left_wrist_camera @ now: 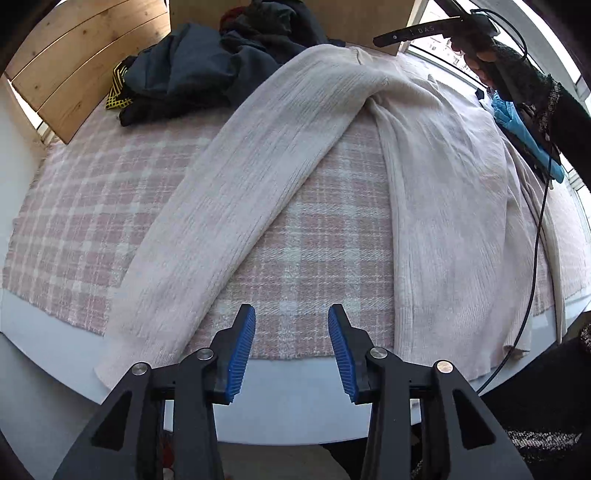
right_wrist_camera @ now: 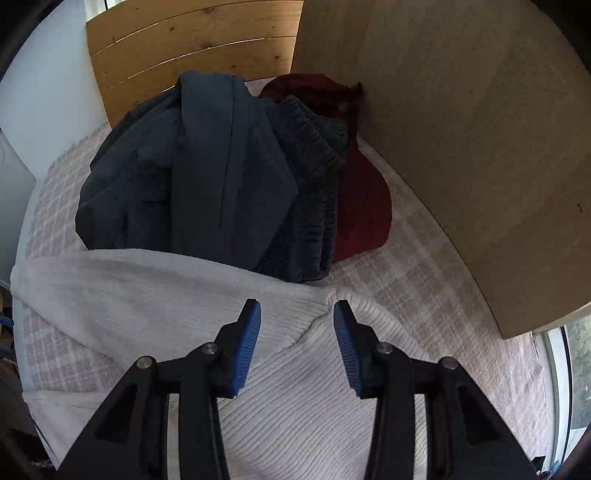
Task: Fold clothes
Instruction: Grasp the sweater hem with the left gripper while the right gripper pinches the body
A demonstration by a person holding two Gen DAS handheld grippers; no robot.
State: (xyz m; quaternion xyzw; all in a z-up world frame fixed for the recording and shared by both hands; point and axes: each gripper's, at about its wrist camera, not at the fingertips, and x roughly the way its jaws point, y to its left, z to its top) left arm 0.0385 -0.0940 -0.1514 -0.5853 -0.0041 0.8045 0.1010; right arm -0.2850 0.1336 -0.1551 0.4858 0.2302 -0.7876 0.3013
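Note:
A cream ribbed sweater [left_wrist_camera: 443,177] lies spread on a pink plaid blanket [left_wrist_camera: 92,206], one long sleeve [left_wrist_camera: 236,206] stretched toward the near edge. My left gripper [left_wrist_camera: 291,347] hangs open above the bare blanket between that sleeve and the sweater's body, nothing between its blue pads. In the right wrist view the same sweater [right_wrist_camera: 303,391] fills the foreground. My right gripper [right_wrist_camera: 297,343] is open over its ribbed shoulder area, where a pinched crease shows, and holds nothing. The right gripper [left_wrist_camera: 424,33] also shows at the top right of the left wrist view, held by a dark-sleeved arm.
A heap of dark clothes [right_wrist_camera: 207,173], with a grey knit and a dark red garment [right_wrist_camera: 362,206], lies at the far end. A wooden slatted headboard [right_wrist_camera: 192,48] and a plain wooden panel [right_wrist_camera: 461,147] stand behind. A black cable [left_wrist_camera: 537,240] hangs at right; blue cloth [left_wrist_camera: 517,125] lies there.

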